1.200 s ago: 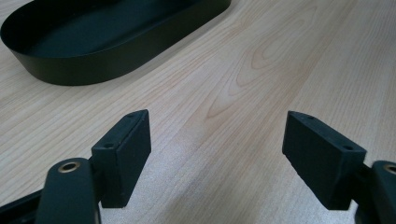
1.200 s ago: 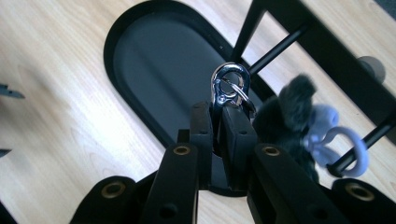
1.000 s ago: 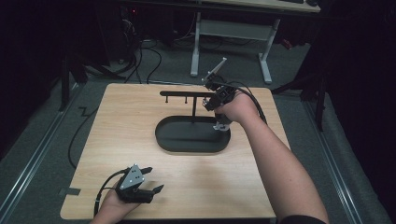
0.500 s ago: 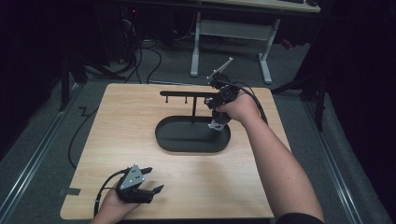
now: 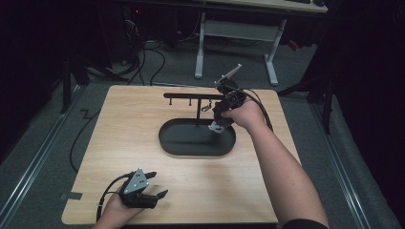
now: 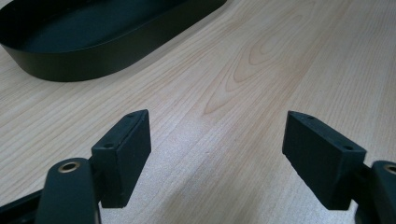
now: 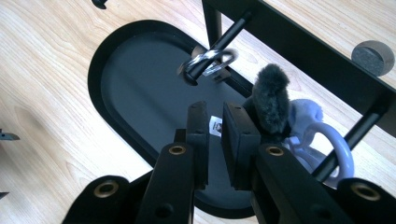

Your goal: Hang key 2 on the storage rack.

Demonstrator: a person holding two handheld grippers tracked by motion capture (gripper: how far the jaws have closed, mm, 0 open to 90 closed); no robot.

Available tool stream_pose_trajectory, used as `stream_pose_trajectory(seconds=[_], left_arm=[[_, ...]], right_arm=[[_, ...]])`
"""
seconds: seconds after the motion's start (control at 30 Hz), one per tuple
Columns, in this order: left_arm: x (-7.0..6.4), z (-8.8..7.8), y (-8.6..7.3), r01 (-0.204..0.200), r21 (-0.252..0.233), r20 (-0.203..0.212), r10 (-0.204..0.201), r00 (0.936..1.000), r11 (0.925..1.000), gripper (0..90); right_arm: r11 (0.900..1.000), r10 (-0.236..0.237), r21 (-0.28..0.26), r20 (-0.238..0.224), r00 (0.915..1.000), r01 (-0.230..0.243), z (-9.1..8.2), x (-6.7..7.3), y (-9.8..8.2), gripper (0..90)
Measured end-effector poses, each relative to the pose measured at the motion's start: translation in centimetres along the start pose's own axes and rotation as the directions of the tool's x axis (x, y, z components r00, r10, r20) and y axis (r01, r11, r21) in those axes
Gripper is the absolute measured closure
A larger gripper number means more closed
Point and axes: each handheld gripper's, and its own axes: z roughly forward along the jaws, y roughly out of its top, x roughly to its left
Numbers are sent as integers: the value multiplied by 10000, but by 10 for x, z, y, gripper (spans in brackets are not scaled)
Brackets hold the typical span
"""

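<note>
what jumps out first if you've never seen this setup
The black oval metal tray with its T-shaped black hanging rack stands out mid-table on the pale wooden table. The right gripper reaches down by the rack's right end, its fingers nearly closed on a small white tag; beside them hangs a fluffy grey-and-white keychain toy with a white ring. The left gripper rests at the near edge, fingers wide apart.

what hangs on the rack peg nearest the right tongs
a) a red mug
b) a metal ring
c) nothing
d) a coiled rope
b: in the right gripper view a silvery metal ring hangs on a peg of the black rack, just beyond the right tongs, above the oval tray.
</note>
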Motion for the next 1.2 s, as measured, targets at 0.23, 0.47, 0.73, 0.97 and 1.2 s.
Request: stream_pose_trajectory(seconds=[0.23,0.47,0.73,0.97,1.2], left_arm=[[0,1,0,-22,-38,-42,22,10000,10000,243],[0,0,0,-47,3,-47,47,10000,10000,243],[-1,2,0,-65,68,-16,65,10000,10000,242],[-2,3,0,-115,103,-41,115,9999,9999,242],[-3,5,0,-128,135,-34,128,9999,9998,241]], right_arm=[[9999,-77,74,-36,10000,78,2,2,-3,814],[9999,108,113,-107,9999,-107,3,2,-13,794],[9997,223,109,-89,9997,-222,8,0,-36,738],[9997,238,-106,-211,9995,-241,15,-1,-58,704],[9994,86,-344,-87,9999,-89,21,4,-85,660]])
